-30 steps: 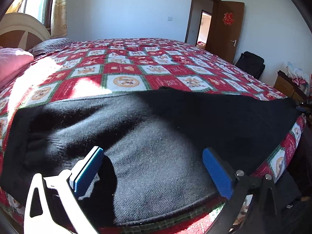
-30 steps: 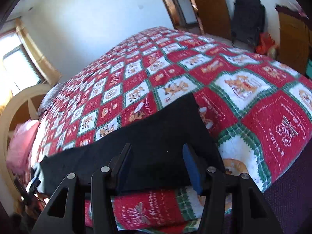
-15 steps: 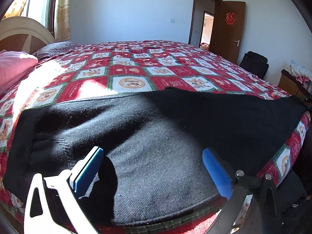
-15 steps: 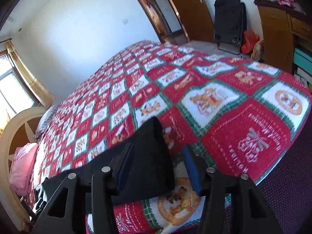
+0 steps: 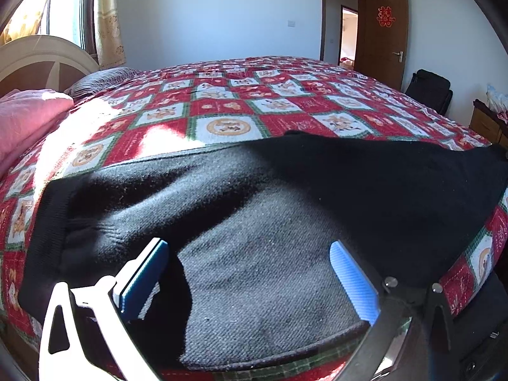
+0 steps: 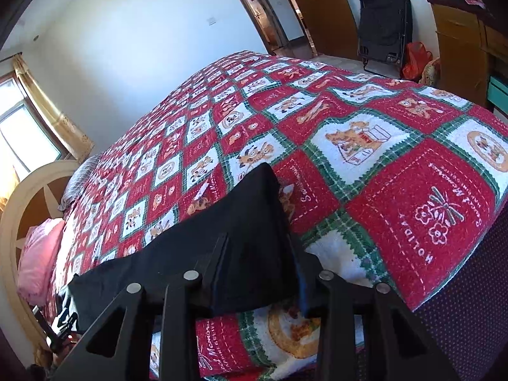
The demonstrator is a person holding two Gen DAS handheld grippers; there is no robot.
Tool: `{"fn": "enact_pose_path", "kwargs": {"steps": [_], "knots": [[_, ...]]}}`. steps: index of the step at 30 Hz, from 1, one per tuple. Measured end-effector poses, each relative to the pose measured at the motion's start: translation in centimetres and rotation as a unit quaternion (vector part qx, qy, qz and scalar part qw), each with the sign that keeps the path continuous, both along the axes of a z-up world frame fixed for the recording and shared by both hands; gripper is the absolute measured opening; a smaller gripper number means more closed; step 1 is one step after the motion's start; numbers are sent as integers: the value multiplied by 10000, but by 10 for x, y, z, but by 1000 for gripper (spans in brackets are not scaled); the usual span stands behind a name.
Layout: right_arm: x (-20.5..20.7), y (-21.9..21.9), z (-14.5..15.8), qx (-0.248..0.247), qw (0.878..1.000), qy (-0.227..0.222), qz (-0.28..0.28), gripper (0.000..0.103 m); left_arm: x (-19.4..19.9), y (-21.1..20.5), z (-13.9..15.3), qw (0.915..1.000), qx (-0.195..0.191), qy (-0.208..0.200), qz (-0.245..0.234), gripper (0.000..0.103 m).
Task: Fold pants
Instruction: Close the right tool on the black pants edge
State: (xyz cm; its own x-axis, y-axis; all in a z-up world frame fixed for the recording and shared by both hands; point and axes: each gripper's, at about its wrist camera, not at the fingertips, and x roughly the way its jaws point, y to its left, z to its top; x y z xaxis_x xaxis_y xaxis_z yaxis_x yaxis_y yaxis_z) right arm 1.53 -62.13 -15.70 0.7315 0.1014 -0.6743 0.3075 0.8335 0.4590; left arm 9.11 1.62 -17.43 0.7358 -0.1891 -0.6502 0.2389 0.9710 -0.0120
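Black knit fabric makes up the pants (image 5: 254, 222), which are laid lengthwise along the near edge of a bed covered by a red, white and green patchwork quilt (image 5: 228, 111). A ribbed waistband is seen at the left end in the left wrist view, with soft ridges and creases running from it; the sunlit part reads as speckled charcoal, the shaded part toward the leg as flat black. In the right wrist view the leg end (image 6: 254, 222) narrows to a raised, tented point above the quilt.

The left gripper (image 5: 250, 273) is held over the seat of the pants with its blue pads (image 5: 352, 279) wide apart, nothing pinched between them. The right gripper (image 6: 257, 260) has just been closing, and its jaws are seen clamped on the leg end, which is bunched between them.

A pink pillow (image 5: 28, 117) is seen by the headboard.
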Motion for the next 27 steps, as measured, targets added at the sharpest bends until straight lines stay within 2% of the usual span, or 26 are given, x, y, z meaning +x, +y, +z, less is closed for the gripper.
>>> {"fn": "enact_pose_path", "kwargs": {"steps": [2, 5, 7, 11, 15, 21, 27], "knots": [[0, -2, -5, -14, 9998, -137, -109, 31, 0, 0, 0, 10000, -5, 15, 23, 103], [1, 4, -3, -247, 9995, -94, -160, 23, 1, -1, 0, 10000, 31, 52, 21, 103], [-1, 6, 1, -67, 9998, -177, -90, 15, 2, 0, 0, 10000, 9, 85, 11, 103], [1, 16, 6, -290, 9994, -162, -85, 14, 2, 0, 0, 10000, 17, 80, 10, 103], [-1, 9, 1, -105, 9995, -142, -243, 13, 2, 0, 0, 10000, 16, 90, 5, 103], [-7, 31, 31, -337, 9980, -520, -77, 13, 2, 0, 0, 10000, 19, 79, 8, 103], [-5, 72, 54, -730, 9942, -760, 225, 13, 2, 0, 0, 10000, 19, 82, 12, 103]]}}
